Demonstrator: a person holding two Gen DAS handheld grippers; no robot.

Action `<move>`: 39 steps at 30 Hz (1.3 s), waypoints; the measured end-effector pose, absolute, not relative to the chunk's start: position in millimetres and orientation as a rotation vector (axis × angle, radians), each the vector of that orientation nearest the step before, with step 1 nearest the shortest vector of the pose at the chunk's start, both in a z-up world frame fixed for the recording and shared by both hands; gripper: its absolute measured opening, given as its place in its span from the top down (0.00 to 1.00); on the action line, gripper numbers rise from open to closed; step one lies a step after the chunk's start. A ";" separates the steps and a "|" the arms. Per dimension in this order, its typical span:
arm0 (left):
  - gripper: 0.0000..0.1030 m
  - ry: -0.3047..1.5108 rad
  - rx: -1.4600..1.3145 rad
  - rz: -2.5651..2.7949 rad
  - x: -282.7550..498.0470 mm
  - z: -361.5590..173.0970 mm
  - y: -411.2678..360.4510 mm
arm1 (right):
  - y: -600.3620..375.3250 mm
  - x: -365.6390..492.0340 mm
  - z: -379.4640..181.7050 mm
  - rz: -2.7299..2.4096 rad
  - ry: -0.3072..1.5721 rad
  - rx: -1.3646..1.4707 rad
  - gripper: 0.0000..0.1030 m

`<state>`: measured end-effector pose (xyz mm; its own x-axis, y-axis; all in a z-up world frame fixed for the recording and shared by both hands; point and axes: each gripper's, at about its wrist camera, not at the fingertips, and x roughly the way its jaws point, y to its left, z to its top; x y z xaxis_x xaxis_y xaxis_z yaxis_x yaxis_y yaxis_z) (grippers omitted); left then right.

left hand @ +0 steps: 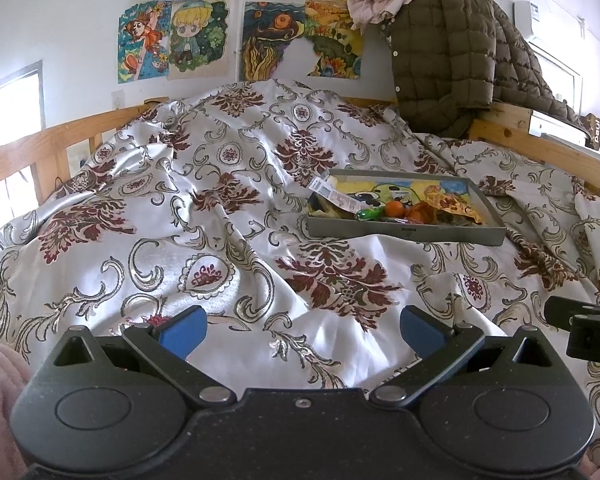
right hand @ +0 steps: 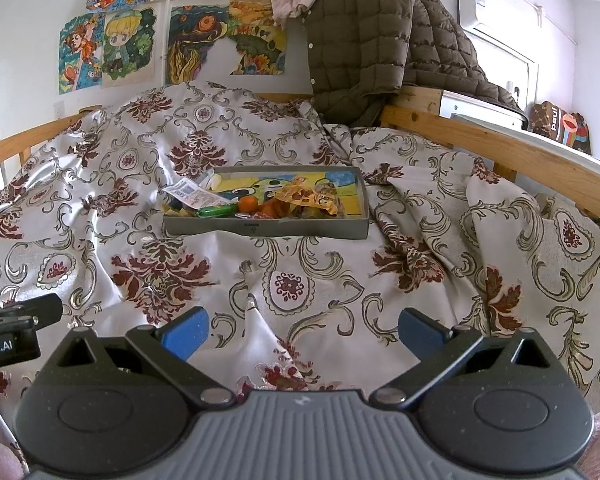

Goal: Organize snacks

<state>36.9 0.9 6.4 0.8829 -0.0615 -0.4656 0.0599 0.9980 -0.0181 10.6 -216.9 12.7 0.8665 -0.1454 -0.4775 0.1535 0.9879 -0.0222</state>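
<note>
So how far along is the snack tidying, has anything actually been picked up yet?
Nothing is in hand: the left gripper and right gripper are both open and empty, held back over the bedspread. The snacks look gathered already, since a jumble of packets, a small orange one and a green one lies inside the grey tray. No snack shows loose on the bedspread. Sorting within the tray may remain.

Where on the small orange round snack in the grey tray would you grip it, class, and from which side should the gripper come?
Grip the orange round snack across its widest part, coming from above. The tray wall blocks a low approach from the front, and the green packet and wrappers crowd its sides, so only its top looks free. The open right gripper faces it most squarely.
</note>
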 end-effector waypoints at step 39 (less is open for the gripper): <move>0.01 0.495 0.001 -0.062 37.9 5.8 2.5 | -216.2 9.9 12.7 -0.157 0.503 0.010 0.00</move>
<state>37.9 2.5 5.8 0.8780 -0.0591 -0.4750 0.0596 0.9981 -0.0139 9.9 -216.2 12.7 0.8644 -0.1469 -0.4809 0.1518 0.9880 -0.0290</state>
